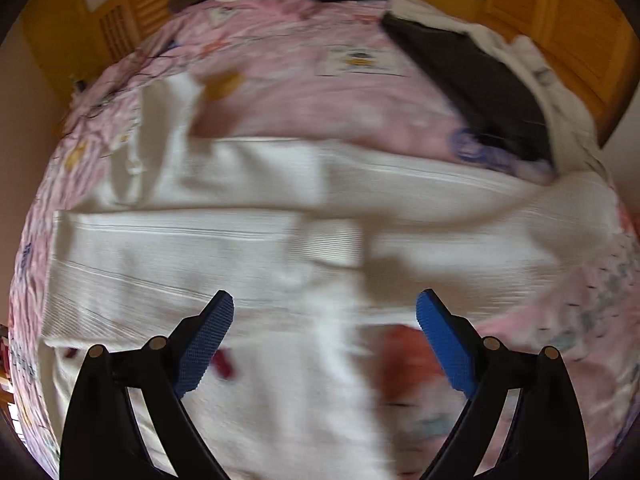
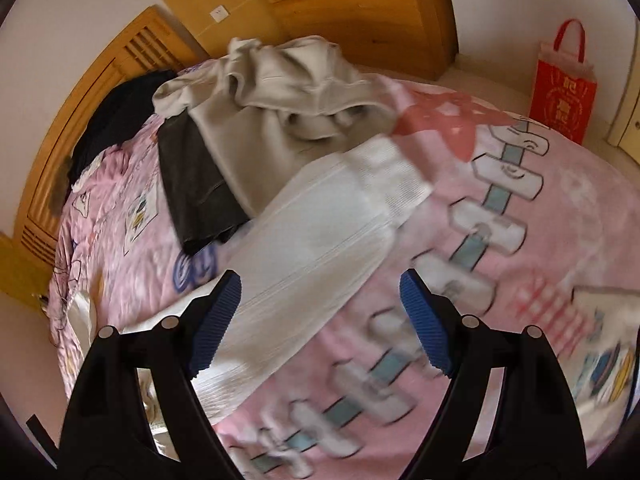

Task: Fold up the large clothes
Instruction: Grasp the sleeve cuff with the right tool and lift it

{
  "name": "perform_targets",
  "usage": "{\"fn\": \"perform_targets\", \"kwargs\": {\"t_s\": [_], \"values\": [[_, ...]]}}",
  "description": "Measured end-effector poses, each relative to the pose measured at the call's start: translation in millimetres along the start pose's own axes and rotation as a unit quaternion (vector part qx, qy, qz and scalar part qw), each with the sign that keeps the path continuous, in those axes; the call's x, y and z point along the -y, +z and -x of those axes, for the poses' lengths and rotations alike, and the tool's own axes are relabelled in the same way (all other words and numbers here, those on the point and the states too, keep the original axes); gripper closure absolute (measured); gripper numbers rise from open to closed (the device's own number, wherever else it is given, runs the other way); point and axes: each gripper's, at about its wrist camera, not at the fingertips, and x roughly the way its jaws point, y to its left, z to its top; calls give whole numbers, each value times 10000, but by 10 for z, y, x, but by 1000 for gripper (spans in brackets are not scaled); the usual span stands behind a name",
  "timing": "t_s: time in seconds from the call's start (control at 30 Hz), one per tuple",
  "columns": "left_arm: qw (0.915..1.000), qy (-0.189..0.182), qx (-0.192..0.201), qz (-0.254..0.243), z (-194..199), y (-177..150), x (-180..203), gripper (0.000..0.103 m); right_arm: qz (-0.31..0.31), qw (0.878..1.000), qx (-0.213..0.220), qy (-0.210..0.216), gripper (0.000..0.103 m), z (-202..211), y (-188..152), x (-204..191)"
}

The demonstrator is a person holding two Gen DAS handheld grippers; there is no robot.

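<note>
A large white ribbed sweater (image 1: 248,240) lies spread on a pink patterned bedspread (image 1: 304,92), its sleeves laid across the body. My left gripper (image 1: 325,306) hangs above its lower part, open, with nothing between its blue pads (image 1: 204,344). In the right wrist view one white sleeve (image 2: 320,248) with a ribbed cuff runs diagonally over the pink bedspread (image 2: 560,220). My right gripper (image 2: 320,284) is above it, open and empty; the sleeve passes under the left pad. Both pictures are blurred.
A dark grey garment (image 2: 196,188) and a crumpled beige hoodie (image 2: 288,92) lie at the bed's far side; the dark garment (image 1: 480,92) also shows in the left view. A wooden headboard (image 2: 80,92), wooden cupboards (image 2: 360,8) and a red gift bag (image 2: 562,80) stand around the bed.
</note>
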Motion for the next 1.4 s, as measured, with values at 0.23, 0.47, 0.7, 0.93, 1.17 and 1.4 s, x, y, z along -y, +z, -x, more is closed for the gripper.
{"fn": "perform_targets", "kwargs": {"t_s": [0.23, 0.47, 0.7, 0.93, 1.17, 1.4], "values": [[9981, -544, -249, -168, 453, -93, 878, 13, -900, 9921, -597, 643, 15, -322, 334, 602], [9967, -503, -232, -587, 791, -174, 1285, 11, -1481, 9765, -897, 1282, 15, -670, 518, 811], [9975, -428, -422, -380, 659, -64, 1350, 11, -1779, 9711, -1067, 1180, 15, -1056, 637, 1010], [9970, -437, -644, 46, 472, 38, 1310, 11, -1628, 9720, -1048, 1330, 21, -1206, 711, 1054], [9969, -406, -669, -91, 453, 64, 1472, 11, -1532, 9699, -1192, 1469, 69, -1264, 714, 1106], [9963, -392, -695, -313, 551, 53, 1626, 11, -1286, 9725, -1201, 1527, 89, -1117, 692, 1143]]}}
